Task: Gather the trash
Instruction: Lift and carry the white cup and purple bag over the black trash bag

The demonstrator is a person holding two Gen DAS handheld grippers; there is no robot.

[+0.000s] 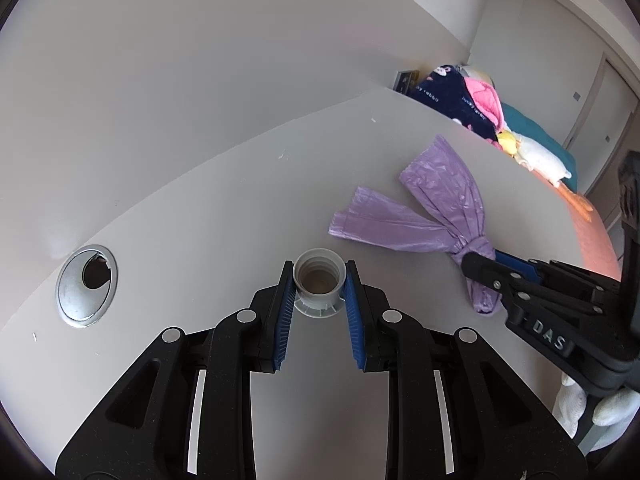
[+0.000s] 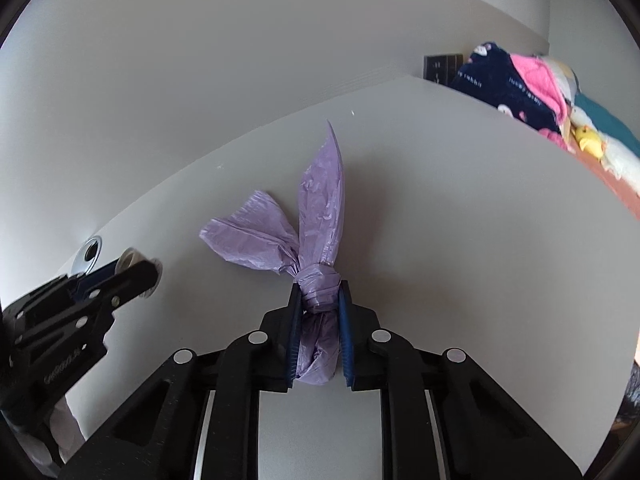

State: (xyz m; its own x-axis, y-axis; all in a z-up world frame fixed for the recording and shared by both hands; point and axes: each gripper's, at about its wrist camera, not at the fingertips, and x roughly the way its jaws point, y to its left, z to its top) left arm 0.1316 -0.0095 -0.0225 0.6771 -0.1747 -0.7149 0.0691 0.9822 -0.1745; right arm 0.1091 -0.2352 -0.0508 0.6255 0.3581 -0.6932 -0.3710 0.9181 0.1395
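The right claw [image 2: 319, 300] is pinching a knotted purple plastic bag [image 2: 304, 236], its blue pads pressed on either side of the knot with the stubby tail of the bag bunched between the fingers. The left claw [image 1: 319, 284] is pinching a small grey screw cap [image 1: 319, 280], pads on opposite sides of its wall, open mouth up, the flanged base resting on the grey worktop [image 1: 224, 184].

The step in hand looks like the lift of both pieces of trash. For the bag, the knot is the best hold: it is the only dense part, so the grip should stay there and rise straight, letting the loose film trail rather than drag. For the cap, the hold is narrow and the wall smooth, so a level, unhurried lift would lower the chance of it squirting out.

The bag lies flat on the worktop to the right of the cap, well apart from it. Its long axis runs away from the right claw: knot nearest, 2 flared ends fanning toward the wall, 1 straight ahead, 1 splayed left.

Farther left sits a metal cable grommet [image 1: 87, 285]; beyond the worktop edge, a bed [image 1: 536, 136] with soft toys.
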